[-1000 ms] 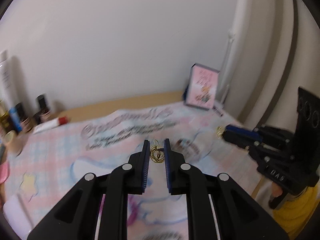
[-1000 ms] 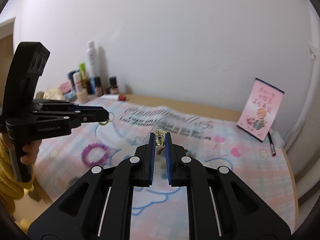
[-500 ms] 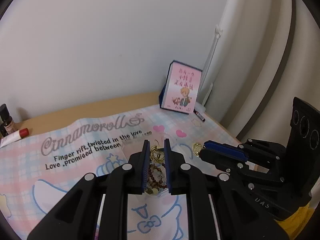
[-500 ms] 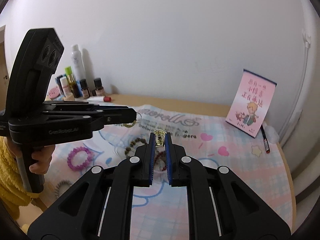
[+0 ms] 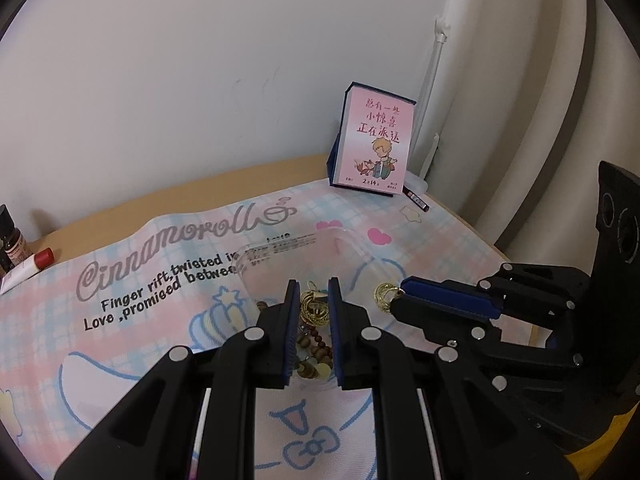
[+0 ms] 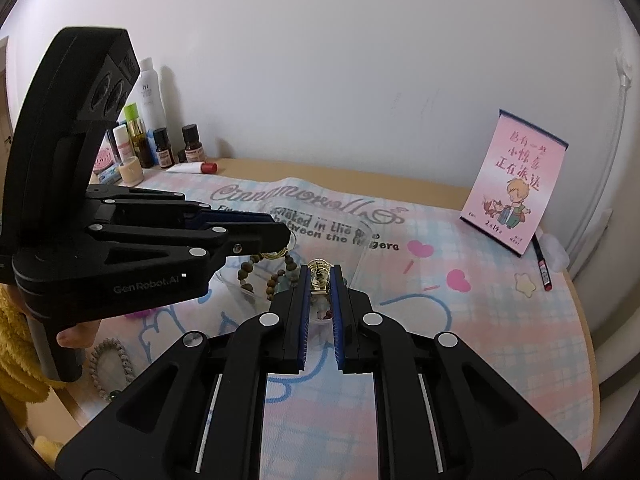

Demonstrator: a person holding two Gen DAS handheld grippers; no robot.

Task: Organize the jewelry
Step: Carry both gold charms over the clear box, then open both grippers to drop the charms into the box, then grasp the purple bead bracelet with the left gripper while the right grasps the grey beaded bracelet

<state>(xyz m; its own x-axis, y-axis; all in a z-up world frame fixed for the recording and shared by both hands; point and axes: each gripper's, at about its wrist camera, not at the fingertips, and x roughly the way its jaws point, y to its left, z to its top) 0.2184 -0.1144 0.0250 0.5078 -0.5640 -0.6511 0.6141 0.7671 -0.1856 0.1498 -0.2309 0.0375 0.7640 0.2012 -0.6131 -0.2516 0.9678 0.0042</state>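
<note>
My left gripper (image 5: 314,294) is shut on a gold wire earring (image 5: 313,307) and holds it over a clear plastic tray (image 5: 256,264) on the pink mat. The tray holds a brown bead bracelet (image 5: 316,346). My right gripper (image 6: 319,276) is shut on a small gold ring (image 6: 319,277) and hovers over the same tray (image 6: 362,240). In the left wrist view the right gripper (image 5: 390,296) comes in from the right with the gold ring (image 5: 385,294) at its tip. In the right wrist view the left gripper (image 6: 280,246) reaches in from the left above the bead bracelet (image 6: 248,276).
A pink calendar card (image 5: 372,144) stands against the back wall with a pen (image 6: 542,268) beside it. Bottles and a tube (image 6: 160,148) line the far left. A pale bead bracelet (image 6: 108,364) lies at the mat's near left edge.
Both grippers have moved closer to the clear tray, each still holding its gold piece. The tray and the bead bracelet now sit right under the fingertips.
</note>
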